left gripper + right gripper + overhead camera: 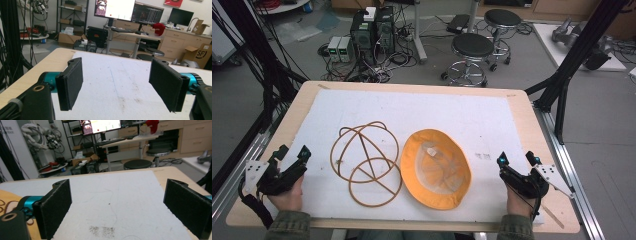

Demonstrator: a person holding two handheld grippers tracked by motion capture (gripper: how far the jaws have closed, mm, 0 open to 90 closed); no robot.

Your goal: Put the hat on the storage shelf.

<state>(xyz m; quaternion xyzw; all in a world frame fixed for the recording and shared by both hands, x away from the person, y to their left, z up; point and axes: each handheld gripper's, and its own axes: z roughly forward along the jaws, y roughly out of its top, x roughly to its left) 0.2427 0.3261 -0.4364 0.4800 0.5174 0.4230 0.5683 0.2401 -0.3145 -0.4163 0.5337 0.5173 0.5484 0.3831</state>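
Two things lie mid-bench on white padding: a brown wire dome-shaped hat frame (366, 164) and, just beside it, an orange bucket hat (435, 168), crown down. Left tongs (292, 156) and right tongs (516, 159) sit released, empty, well apart at the near edge. Best approach: pinch opposite brim edges, lift evenly over frame.

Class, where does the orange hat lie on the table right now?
In the high view, the orange hat lies upturned on the white mat, centre-right, touching the wire frame on its left.
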